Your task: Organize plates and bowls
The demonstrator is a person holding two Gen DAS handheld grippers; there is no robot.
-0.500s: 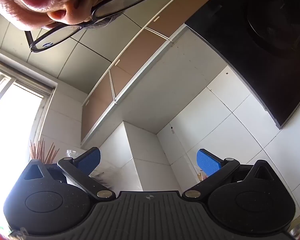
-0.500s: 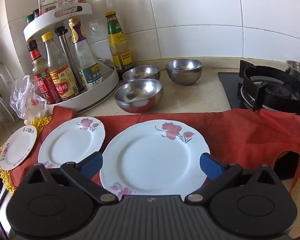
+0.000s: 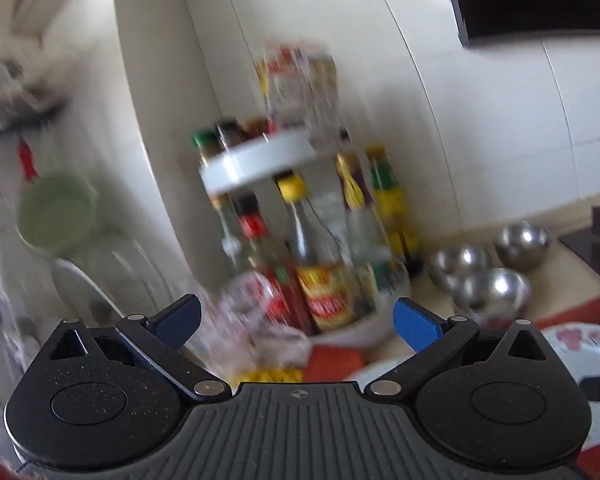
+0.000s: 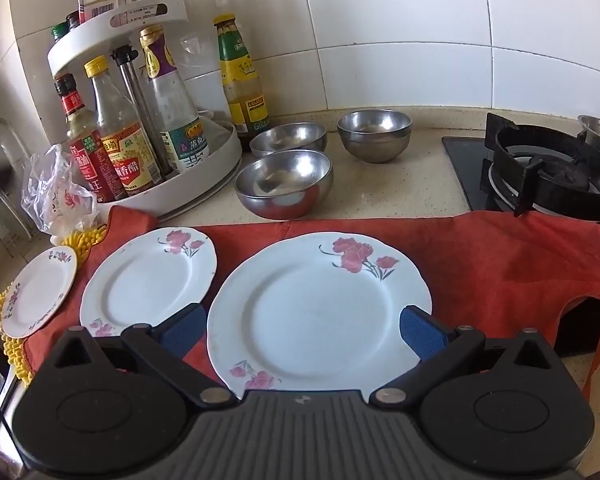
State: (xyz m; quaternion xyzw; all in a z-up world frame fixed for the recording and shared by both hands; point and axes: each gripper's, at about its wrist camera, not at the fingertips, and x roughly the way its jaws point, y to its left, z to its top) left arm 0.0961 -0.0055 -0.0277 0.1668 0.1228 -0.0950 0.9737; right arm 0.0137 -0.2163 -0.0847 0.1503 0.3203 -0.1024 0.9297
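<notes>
Three white plates with red flowers lie in a row in the right wrist view: a large plate and a medium plate on a red cloth, and a small plate at the left. Behind them stand three steel bowls. My right gripper hovers open over the large plate's near part, nothing between its fingers. My left gripper is open and empty, facing the bottle rack in a blurred view; the bowls and a flowered plate show at its right.
A white two-tier turntable rack full of sauce bottles stands at the back left, with a crumpled plastic bag beside it. A gas hob sits at the right. A green bowl and a dish rack are at the far left.
The left gripper has swung down from the ceiling and a person's face to the counter with the bottle rack. The right gripper has kept its place over the large plate.
</notes>
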